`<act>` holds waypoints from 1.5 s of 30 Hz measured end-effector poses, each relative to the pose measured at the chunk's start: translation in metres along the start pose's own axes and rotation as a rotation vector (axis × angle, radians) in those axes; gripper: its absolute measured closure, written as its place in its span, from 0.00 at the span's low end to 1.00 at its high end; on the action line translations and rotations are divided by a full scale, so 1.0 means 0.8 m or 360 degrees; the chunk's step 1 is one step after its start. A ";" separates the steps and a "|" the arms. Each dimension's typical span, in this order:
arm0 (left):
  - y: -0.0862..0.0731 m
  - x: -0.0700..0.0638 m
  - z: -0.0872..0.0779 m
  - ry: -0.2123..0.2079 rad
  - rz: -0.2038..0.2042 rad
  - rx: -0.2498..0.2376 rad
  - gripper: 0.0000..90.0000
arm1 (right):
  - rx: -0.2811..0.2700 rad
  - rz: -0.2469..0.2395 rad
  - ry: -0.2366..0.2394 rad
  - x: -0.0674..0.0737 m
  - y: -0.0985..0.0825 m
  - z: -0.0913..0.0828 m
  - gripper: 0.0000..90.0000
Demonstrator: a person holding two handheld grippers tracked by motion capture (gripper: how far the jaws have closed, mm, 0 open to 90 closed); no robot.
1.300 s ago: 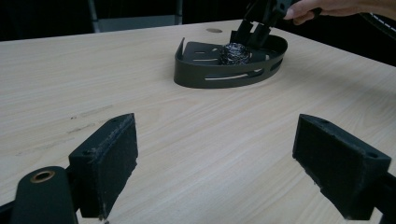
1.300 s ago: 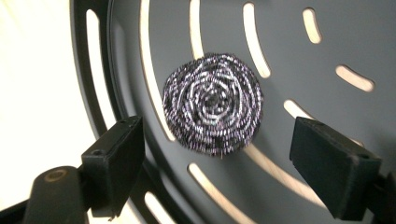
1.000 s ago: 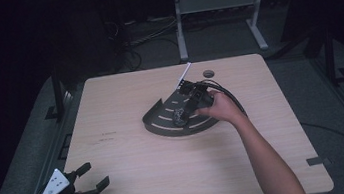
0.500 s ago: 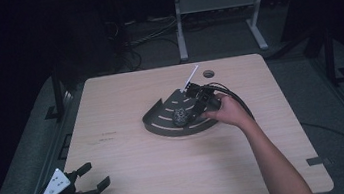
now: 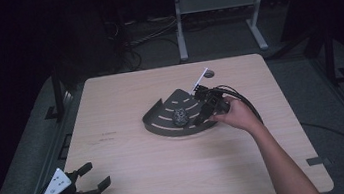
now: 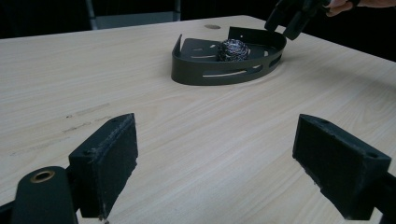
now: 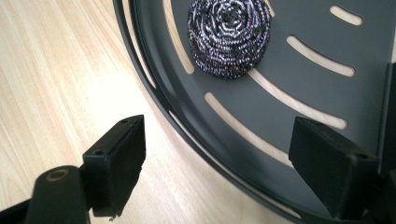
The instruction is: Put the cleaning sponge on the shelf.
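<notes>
Steel scourer [image 7: 229,36] lying loose inside dark slotted tray [image 5: 163,121], near its middle, upright coil face up. Tray flat on wooden surface [image 5: 136,182], curved wall toward the near side, straight corner walls at the far right.

Right claw [image 5: 202,116] hanging over tray's right end, tilted down toward the scourer. Released: jaws wide apart, nothing between pads, having just been closing a little. In right gripper view, one jaw over bare surface outside the curved rim, other jaw over the tray floor, so rim passes between them; scourer well ahead of both, apart from either pad [image 7: 329,161]. Likely reason: claw poised either to straddle the rim or to slide in toward the scourer; cannot tell which.

Left claw [image 5: 95,176] parked at near left corner of surface, resting low, also released, jaws spread and empty. In left gripper view, tray [image 6: 224,70] and scourer [image 6: 233,49] seen well off across the surface, right claw [image 6: 292,18] above tray's far wall. Placement looks like standby, kept out of the working hand's way.

White strip [image 5: 199,79] sticking up behind the right claw; nature unclear. Small dark disc [image 5: 209,74] on surface beyond tray.
</notes>
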State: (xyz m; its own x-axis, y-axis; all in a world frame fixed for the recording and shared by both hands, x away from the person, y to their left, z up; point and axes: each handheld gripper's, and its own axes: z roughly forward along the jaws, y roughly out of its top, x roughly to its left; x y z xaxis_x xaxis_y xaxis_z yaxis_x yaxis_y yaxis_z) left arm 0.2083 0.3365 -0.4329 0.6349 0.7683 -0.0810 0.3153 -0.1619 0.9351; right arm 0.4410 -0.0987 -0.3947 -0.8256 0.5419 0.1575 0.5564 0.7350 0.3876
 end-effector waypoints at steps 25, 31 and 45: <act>0.000 0.000 0.001 0.0000 0.0004 0.0012 0.15 | -0.0041 0.0001 -0.0016 0.012 -0.055 -0.025 0.19; 0.000 -0.001 0.001 -0.0003 0.0008 0.0013 0.15 | -0.0037 -0.0005 -0.0020 0.015 -0.065 -0.025 0.18; 0.000 0.000 0.001 0.0000 0.0007 0.0013 0.15 | -0.0052 0.0009 0.0007 0.019 -0.084 -0.021 0.18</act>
State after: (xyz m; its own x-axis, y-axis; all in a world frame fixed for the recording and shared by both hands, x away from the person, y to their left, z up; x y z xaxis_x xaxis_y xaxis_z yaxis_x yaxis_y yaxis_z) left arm 0.2087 0.3356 -0.4334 0.6365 0.7674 -0.0767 0.3182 -0.1707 0.9325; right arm 0.3895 -0.1473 -0.4029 -0.8228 0.5442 0.1638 0.5578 0.7180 0.4164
